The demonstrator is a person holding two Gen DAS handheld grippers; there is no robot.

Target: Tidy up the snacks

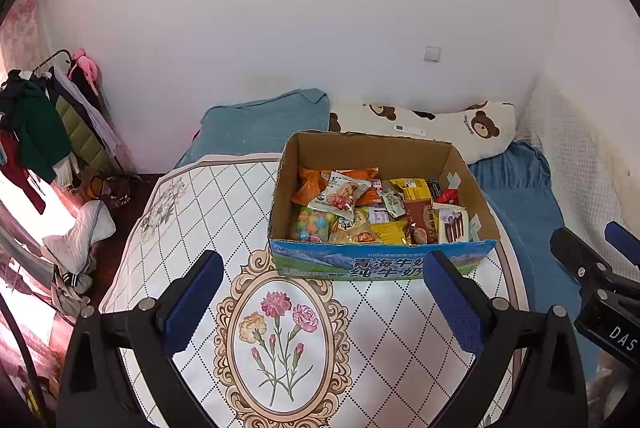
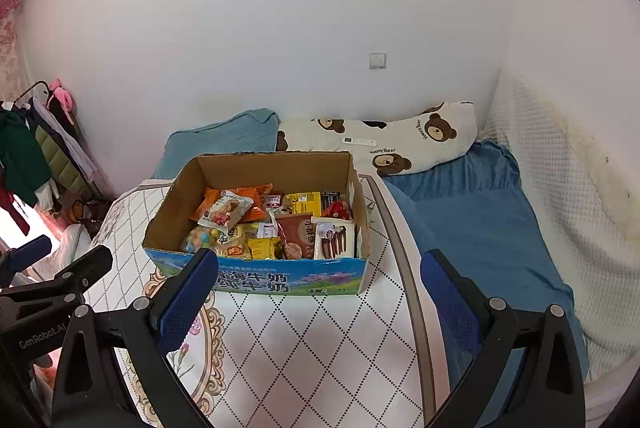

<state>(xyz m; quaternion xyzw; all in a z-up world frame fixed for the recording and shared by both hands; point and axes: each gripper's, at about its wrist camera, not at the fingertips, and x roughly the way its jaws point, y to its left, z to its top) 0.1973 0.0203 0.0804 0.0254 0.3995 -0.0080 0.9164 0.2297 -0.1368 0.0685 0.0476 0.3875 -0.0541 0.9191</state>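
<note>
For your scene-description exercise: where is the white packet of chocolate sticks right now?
The white packet of chocolate sticks lies in the cardboard box's front right corner, beside the brown biscuit packet, in both wrist views.

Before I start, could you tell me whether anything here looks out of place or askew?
Only one oddity: a white remote lies on the bear pillow behind the box. The snacks are jumbled but all inside it.
</note>
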